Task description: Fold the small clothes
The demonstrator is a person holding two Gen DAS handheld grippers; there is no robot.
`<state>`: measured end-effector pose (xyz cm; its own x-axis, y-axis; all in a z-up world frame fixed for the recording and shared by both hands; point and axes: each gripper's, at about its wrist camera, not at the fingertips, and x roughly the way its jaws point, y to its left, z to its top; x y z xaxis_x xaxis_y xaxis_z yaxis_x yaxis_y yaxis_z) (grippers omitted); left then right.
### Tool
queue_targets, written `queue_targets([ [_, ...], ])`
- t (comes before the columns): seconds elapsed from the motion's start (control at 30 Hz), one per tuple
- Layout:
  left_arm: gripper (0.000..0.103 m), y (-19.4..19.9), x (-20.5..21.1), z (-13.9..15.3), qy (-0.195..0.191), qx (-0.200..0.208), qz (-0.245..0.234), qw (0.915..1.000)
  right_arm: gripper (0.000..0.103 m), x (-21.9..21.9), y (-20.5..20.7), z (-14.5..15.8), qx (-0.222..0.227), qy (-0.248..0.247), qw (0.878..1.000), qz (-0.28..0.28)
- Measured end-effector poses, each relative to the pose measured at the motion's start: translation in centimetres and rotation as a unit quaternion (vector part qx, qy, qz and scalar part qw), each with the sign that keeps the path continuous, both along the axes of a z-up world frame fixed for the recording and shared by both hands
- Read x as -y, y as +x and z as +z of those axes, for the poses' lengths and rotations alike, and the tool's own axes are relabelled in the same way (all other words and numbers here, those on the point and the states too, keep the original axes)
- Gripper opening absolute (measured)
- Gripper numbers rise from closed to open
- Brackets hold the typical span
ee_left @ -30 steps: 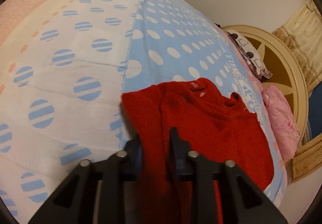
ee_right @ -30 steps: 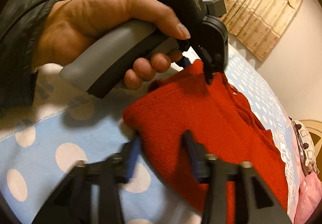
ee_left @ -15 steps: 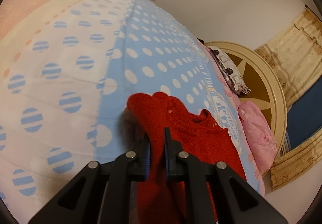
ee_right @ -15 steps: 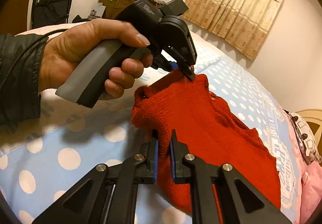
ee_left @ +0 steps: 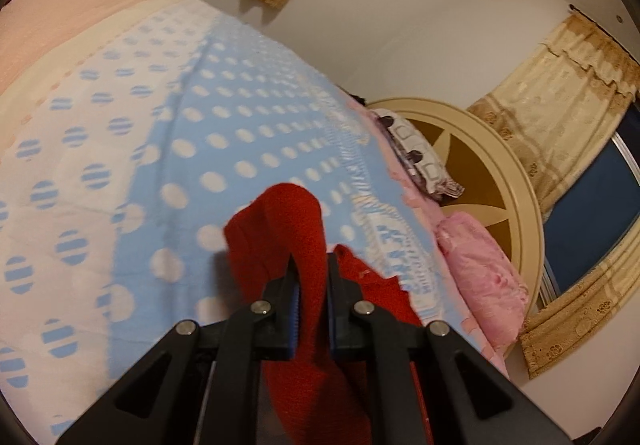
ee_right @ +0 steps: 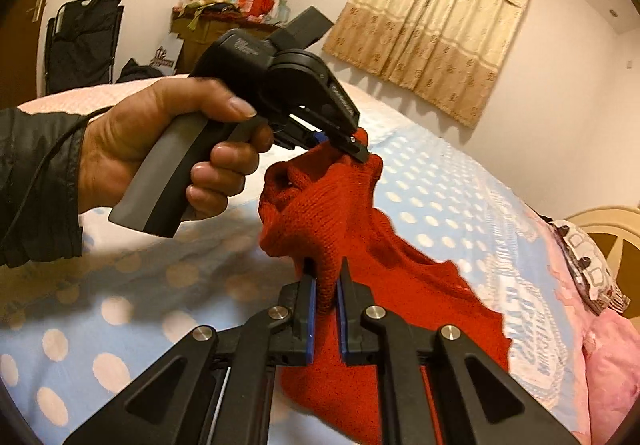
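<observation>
A small red knitted sweater [ee_right: 360, 229] hangs lifted by one edge above a blue bedspread with white dots [ee_right: 440, 197]. My right gripper [ee_right: 326, 273] is shut on a bunch of its edge. Farther along the same edge, my left gripper [ee_right: 352, 143] pinches the knit, held by a person's hand [ee_right: 160, 141] in a dark sleeve. In the left wrist view the left gripper [ee_left: 310, 265] is shut on a red fold of the sweater [ee_left: 288, 221] that arches over the fingertips. The rest of the sweater trails down to the bed.
Pink pillows [ee_left: 484, 269] and a patterned one [ee_left: 420, 161] lie against a round cream headboard [ee_left: 516, 181]. Beige curtains [ee_right: 436, 17] hang on the wall. A dark folding chair [ee_right: 84, 41] and a cluttered cabinet [ee_right: 224, 21] stand beyond the bed's far side.
Both grippers went from open around the sweater's edge to shut on it, then rose, lifting that edge off the bedspread. The sweater now bunches and hangs between them.
</observation>
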<state>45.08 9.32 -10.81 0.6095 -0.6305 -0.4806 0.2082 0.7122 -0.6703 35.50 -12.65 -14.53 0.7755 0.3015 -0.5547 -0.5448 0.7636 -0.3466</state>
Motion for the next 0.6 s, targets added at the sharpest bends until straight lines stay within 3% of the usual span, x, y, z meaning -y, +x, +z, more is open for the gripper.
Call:
queue_targets([
  [0.4,0.01,1.1,8.8,3.0,0.019,0.027,-0.047,0.9984,0.007,6.5,0.6,1.0,0.002,0.038,0.997,-0.066],
  [0.6,0.01,1.6,13.1,2.7,0.021,0.023,-0.077,0.9965,0.007,9.6,0.7,0.6,-0.013,0.058,0.993,-0.103],
])
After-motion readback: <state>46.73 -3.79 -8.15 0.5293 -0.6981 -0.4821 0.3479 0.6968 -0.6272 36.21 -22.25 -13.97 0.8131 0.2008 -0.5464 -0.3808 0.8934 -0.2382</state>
